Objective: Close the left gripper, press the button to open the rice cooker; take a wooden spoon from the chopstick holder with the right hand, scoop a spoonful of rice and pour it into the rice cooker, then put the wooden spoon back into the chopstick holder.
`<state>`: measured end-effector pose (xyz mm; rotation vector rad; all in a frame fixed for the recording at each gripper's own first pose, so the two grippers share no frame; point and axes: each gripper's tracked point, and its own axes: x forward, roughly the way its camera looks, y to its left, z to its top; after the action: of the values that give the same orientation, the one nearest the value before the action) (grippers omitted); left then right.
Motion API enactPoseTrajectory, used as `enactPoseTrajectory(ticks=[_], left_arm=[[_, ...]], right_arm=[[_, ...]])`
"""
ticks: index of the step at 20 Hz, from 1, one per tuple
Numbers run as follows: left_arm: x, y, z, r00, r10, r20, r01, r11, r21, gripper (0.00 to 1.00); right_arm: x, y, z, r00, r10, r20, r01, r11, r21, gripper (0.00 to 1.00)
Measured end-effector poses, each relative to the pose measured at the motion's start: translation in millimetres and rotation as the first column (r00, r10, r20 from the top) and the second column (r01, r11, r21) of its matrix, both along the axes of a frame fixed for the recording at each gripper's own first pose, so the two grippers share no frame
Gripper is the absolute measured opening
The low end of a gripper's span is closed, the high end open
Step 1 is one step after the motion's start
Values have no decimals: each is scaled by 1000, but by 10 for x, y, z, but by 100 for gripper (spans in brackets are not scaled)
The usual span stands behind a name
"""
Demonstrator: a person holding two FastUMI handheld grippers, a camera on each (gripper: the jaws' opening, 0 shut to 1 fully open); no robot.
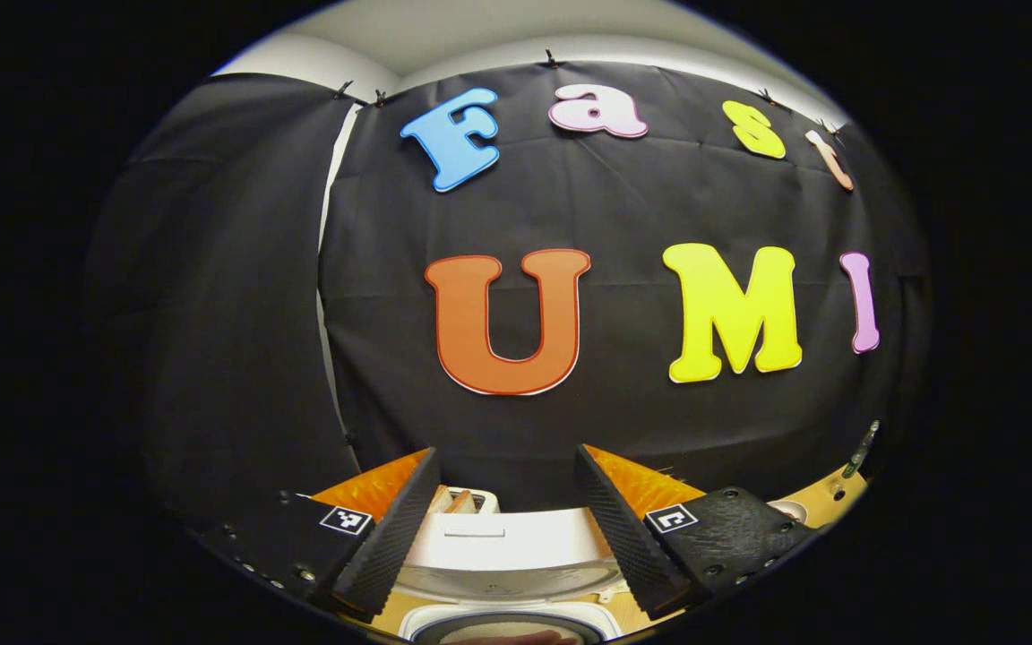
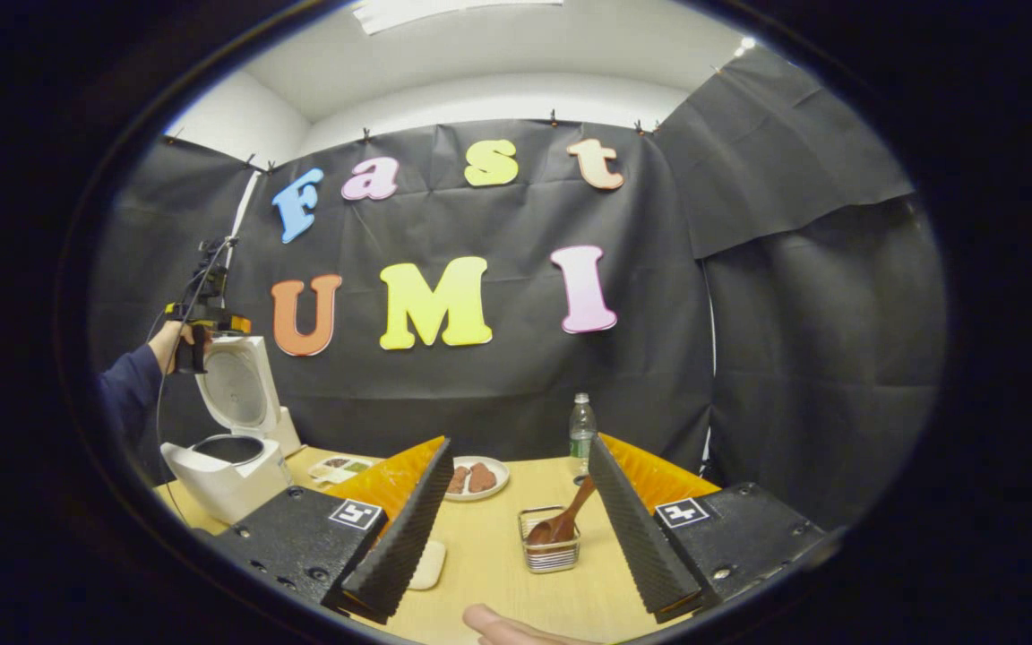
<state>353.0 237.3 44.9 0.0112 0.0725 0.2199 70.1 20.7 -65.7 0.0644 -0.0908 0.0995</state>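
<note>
Above table (image 2: pixel 498 555), right gripper (image 2: pixel 511 528) jaws wide, empty.

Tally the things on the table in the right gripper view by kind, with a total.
Rice cooker, lid open: 1
Plate of food: 1
Divided tray: 1
Water bottle: 1
Chopstick holder: 1
Wooden spoon: 1
Total: 6
</note>
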Motion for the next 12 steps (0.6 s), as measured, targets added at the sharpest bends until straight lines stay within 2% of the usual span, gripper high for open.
enactPoseTrajectory(ticks=[3, 12], left_arm=[[-5, 11, -64, 1000, -4, -25, 2, 999, -49, 98], [-582, -198, -210, 995, 3, -98, -8, 999, -45, 98]], right_arm=[[-74, -6, -2, 1000, -4, -1, 4, 1000, 9, 95], [-495, 32, -37, 999, 37, -11, -37, 999, 22, 95]])
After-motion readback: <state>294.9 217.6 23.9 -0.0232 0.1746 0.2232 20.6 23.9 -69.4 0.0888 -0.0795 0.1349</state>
